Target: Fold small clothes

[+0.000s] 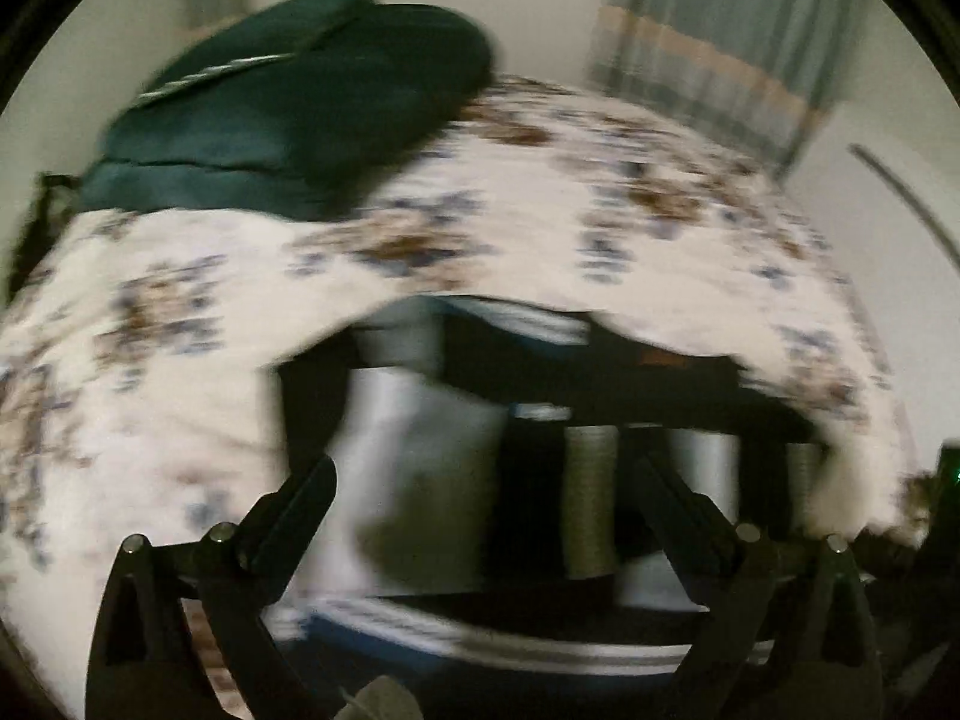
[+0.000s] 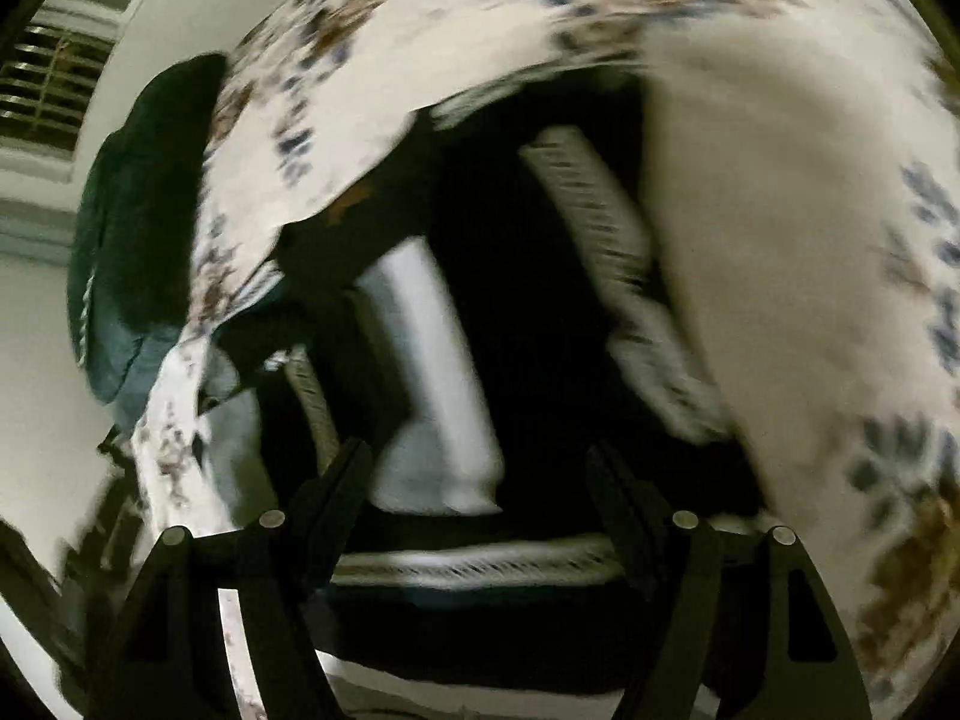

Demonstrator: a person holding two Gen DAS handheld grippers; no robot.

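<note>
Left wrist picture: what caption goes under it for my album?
Open black left claw above blurry dark clothes with pale stripes on a flowery white bedsheet.

Bedroom in a home. Landmark: bed with floral bedspread (image 1: 540,192), white ground with brown and blue flower print, filling most of both views. Dark green pillow (image 1: 300,102) at the bed's far end. Striped curtain (image 1: 720,42) hanging behind the bed. Window with slatted blinds (image 2: 48,84) beyond the pillow. Plain pale walls.
</note>
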